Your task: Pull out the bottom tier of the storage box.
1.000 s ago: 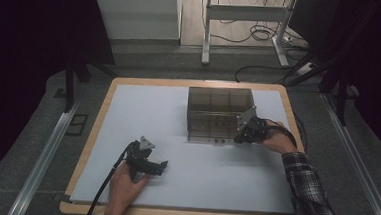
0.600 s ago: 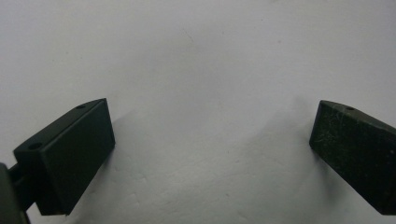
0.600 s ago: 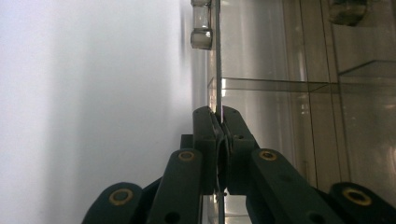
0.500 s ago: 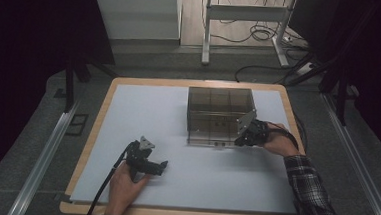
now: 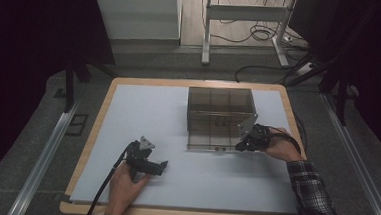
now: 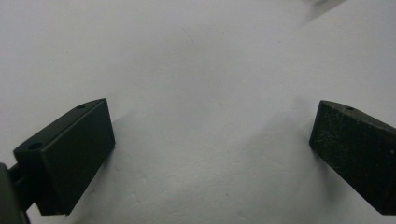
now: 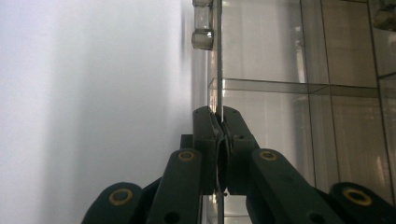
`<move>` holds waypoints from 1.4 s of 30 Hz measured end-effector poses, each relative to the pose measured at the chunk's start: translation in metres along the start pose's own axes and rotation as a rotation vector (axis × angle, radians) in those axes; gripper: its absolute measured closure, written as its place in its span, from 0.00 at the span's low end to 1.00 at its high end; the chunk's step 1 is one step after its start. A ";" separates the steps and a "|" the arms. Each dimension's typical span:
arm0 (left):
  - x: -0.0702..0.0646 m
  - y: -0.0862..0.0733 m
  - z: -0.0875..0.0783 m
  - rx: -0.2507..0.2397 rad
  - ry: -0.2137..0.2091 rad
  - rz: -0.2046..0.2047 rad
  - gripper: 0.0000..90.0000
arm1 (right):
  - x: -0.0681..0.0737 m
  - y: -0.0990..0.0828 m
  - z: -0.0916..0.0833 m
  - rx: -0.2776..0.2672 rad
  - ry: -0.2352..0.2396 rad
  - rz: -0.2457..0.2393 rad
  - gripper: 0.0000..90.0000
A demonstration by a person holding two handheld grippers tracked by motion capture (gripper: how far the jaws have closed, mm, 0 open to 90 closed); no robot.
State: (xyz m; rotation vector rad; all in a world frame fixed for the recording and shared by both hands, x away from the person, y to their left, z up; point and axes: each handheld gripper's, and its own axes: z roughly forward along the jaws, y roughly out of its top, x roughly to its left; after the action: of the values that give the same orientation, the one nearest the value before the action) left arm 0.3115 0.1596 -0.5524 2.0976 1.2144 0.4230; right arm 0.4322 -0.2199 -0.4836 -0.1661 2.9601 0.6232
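Centrally on the white sheet (image 5: 188, 117) of the wood-edged table (image 5: 97, 127): clear smoky plastic box (image 5: 221, 118) with inner dividers, set toward the far right quarter of the sheet. Box front wall or lid panel (image 7: 217, 70) seen edge-on in the right gripper view, thin and transparent, with a small clear hinge or latch piece (image 7: 203, 28) on it further along. Right gripper (image 5: 244, 143) at the box's near right corner, held by the right hand (image 5: 281, 148), plaid sleeve (image 5: 316, 195) trailing back toward the bottom edge. Jaws pinched tight on that thin clear panel, pads (image 7: 205, 135) pressing it from both sides, no gap visible between them. Grey three-cornered plate on top of this gripper, overlapping the box corner in the high view. Divided compartments visible through the panel; contents not discernible. Left gripper (image 5: 157, 164) well apart from the box, near the front left of the sheet, low over it or resting there, held by the left hand (image 5: 123, 183), cable running back off the table edge. Jaws spread wide in the left gripper view, nothing but bare white sheet between the two black pads (image 6: 79, 149). Beyond the table: dark surroundings, metal desk legs (image 5: 206, 33) and loose cables (image 5: 263, 37) on the floor.
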 end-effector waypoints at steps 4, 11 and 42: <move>0.000 0.000 0.000 0.000 0.000 0.000 0.00 | 0.005 0.000 0.000 -0.004 0.012 -0.002 0.95; 0.000 0.000 0.000 0.000 0.000 -0.003 0.00 | 0.013 0.000 0.001 -0.011 0.021 -0.011 0.96; 0.000 0.000 0.000 0.000 0.000 -0.003 0.00 | 0.021 -0.001 0.006 -0.047 -0.014 0.007 0.82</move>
State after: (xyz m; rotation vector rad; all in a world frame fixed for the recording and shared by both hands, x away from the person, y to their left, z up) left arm 0.3114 0.1593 -0.5524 2.0955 1.2178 0.4219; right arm 0.4118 -0.2199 -0.4926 -0.1555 2.9356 0.6927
